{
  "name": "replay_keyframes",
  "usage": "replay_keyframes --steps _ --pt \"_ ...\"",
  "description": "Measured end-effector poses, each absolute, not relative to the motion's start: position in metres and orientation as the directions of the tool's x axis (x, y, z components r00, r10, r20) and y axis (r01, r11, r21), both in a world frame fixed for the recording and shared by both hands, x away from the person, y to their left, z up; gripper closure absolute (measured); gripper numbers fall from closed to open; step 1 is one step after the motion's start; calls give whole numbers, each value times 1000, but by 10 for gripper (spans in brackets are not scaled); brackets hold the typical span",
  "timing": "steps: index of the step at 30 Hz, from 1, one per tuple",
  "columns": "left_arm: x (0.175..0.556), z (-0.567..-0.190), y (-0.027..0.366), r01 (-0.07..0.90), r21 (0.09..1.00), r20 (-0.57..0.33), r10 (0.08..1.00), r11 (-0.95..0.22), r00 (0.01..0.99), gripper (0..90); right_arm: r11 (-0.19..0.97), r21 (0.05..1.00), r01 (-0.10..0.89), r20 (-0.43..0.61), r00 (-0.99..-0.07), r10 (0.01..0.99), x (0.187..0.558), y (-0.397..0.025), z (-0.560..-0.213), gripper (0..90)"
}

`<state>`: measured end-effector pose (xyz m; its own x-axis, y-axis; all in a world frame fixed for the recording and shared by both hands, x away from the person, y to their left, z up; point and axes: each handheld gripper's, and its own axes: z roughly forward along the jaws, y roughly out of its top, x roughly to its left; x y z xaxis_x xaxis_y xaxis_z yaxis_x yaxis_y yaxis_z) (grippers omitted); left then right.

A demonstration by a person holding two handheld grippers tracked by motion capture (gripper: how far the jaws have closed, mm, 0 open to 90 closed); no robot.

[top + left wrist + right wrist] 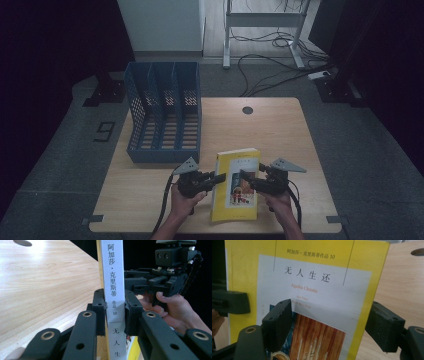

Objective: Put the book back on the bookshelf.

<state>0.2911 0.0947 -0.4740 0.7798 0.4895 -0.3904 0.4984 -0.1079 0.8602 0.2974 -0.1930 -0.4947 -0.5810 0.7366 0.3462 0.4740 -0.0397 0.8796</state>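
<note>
Yellow book (236, 184), two grippers, one rack (165, 111)

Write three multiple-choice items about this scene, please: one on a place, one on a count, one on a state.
1. Where does the blue rack stand?
A. at the table's far left
B. at its near right
C. on the floor

2. How many slots does the rack have?
A. one
B. three
C. six

3. How does the left gripper stand to the book?
A. open, away from it
B. shut on its spine
C. lying under it

Answers:
1 A: the high view shows the rack on the table, far and left of the book.
2 B: two dividers split it into three slots.
3 B: in the left gripper view, both fingers press the white spine from each side.
</note>
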Motion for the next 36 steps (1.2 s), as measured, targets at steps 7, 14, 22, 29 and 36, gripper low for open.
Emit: replay_keyframes --steps 7,14,22,29,36 --pt "287 -466 88 452 884 -346 479 -123 807 753 -74 904 421 332 -582 742 291 -201 -481 263" --pt "287 -468 89 451 883 -340 484 -131 806 755 -83 913 399 322 -582 746 288 -202 -479 280" --pt "287 -469 91 458 880 -348 486 -127 802 755 -82 913 399 323 -587 742 288 -201 -479 289" --pt "286 -467 90 447 885 -339 484 -127 807 754 -89 917 389 316 -573 756 286 -199 -478 291" --pt "285 -467 92 429 893 -311 497 -140 810 752 -91 943 319 271 -584 765 277 -196 -468 305"
